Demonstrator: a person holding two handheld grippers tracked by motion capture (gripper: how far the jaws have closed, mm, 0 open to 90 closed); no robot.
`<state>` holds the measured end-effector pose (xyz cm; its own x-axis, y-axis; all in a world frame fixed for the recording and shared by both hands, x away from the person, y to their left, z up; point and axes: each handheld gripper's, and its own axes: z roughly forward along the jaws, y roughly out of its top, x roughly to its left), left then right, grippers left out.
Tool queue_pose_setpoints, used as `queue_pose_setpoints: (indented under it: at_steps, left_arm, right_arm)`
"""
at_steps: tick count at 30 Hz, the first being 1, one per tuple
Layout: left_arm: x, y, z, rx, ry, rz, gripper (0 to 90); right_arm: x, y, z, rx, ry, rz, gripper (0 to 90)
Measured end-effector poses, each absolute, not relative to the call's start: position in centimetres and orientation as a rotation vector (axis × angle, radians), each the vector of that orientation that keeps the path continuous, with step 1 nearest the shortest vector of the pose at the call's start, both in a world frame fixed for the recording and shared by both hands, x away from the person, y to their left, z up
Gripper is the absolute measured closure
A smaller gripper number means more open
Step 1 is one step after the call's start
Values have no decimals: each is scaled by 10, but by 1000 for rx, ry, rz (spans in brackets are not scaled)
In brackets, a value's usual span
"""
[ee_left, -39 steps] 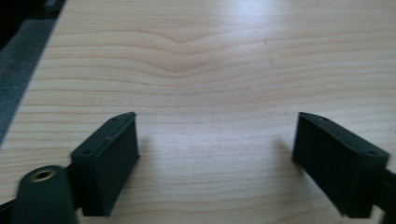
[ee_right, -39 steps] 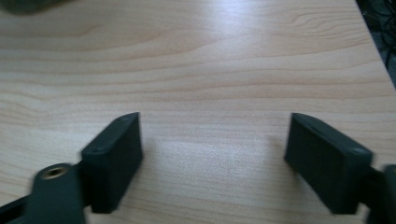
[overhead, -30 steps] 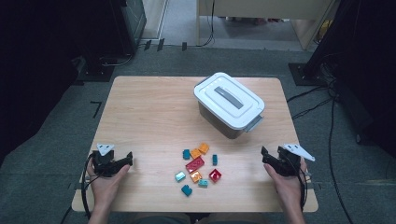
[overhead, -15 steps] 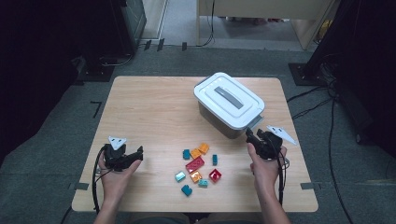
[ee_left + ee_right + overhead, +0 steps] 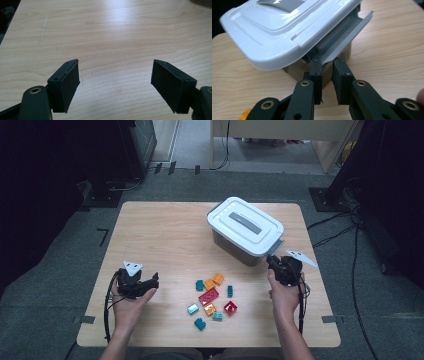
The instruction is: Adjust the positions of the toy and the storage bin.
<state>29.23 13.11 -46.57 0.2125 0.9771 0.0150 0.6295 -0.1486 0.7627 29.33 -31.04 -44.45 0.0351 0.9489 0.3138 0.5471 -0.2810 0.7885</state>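
Observation:
A white lidded box (image 5: pixel 245 227) with a grey handle stands at the table's back right. Its grey latch flap (image 5: pixel 348 37) hangs out from the lid's near end. My right gripper (image 5: pixel 271 261) is at that end, and its jaws have just been closing. In the right gripper view the right gripper (image 5: pixel 327 62) is shut on the flap's lower corner. My left gripper (image 5: pixel 154 281) hovers low over bare wood at the front left. Its jaws have just been closing a little, but the left gripper (image 5: pixel 115 72) stands open with nothing between its pads.
Several small coloured bricks (image 5: pixel 212 296) lie loose in the front middle of the wooden table (image 5: pixel 160 235), between my two hands. Cables trail off both grippers toward the near edge. Dark floor and cables surround the table.
My right hand came in from the table's right edge up to the box, and its jaws closed on the latch flap. My left hand slid a little to the right.

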Motion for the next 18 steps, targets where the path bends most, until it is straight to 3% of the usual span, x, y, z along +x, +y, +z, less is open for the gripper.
queue_pose_setpoints:
  at_steps: [8,15,18]
  left_arm:
    - [296,122,-463,1858,1462,677,246]
    - [301,114,-457,1821,1435,626,318]
    - [304,112,-455,1800,1431,604,359]
  right_arm:
    - [300,-344,-441,1887,1487,1122,821]
    - [306,-354,-437,1884,1399,1197,726]
    - [313,-348,-439,1898,1383,1121,765]
